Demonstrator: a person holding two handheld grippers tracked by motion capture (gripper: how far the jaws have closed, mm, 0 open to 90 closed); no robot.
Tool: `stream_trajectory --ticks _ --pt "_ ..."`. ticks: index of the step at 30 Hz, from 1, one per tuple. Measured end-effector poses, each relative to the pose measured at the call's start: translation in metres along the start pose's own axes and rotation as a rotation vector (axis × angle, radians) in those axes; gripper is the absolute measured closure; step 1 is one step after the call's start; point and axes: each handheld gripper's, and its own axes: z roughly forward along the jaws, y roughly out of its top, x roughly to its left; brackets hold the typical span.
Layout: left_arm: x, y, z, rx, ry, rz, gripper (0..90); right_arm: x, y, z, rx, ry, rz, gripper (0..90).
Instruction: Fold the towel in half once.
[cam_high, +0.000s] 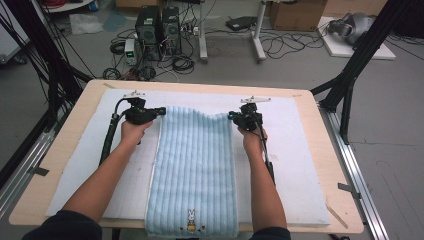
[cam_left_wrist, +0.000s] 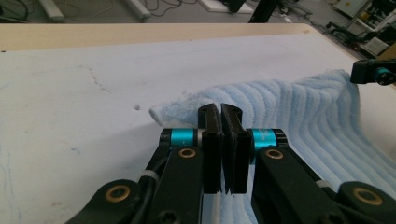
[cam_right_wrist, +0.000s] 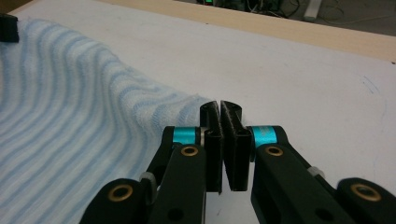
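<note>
Two grippers are engaged on one light blue striped towel (cam_high: 194, 170), which lies lengthwise down the middle of the white mat (cam_high: 310, 165), its near end with the small rabbit emblem (cam_high: 191, 220) hanging over the mat's near edge. The left gripper (cam_high: 161, 111) is at the towel's far left corner, the right gripper (cam_high: 232, 116) at its far right corner. In each gripper view the jaws stand pressed together with a pinch of terry cloth caught at the tips, and both corners are raised off the mat while the far edge sags between them.

Assessment: the step in hand appears to be lifting the far edge to fold it toward the rabbit end. To do it well, both hands should rise evenly and keep the edge taut and square to the mat's sides. Each grip takes only a small bite of cloth, so a sudden pull could slip a corner. Travel should be slow, with corners matched onto the towel's near corners.
</note>
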Motion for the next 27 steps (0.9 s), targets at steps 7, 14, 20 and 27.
stream_trajectory --ticks 7,14,20,27 --pt "-0.017 -0.009 -0.031 -0.035 -0.072 0.042 86.5 0.013 -0.011 -0.02 -0.022 0.047 -0.02 87.6" --pt "-0.029 -0.023 -0.056 -0.024 -0.109 0.073 86.6 0.024 -0.026 -0.048 -0.052 0.068 -0.034 87.7" --pt "-0.044 -0.056 -0.077 0.003 -0.167 0.088 86.5 0.036 -0.044 -0.076 -0.06 0.091 -0.047 87.7" --pt "-0.052 -0.077 -0.09 0.016 -0.19 0.09 86.1 0.047 -0.066 -0.09 -0.03 0.113 -0.059 87.6"
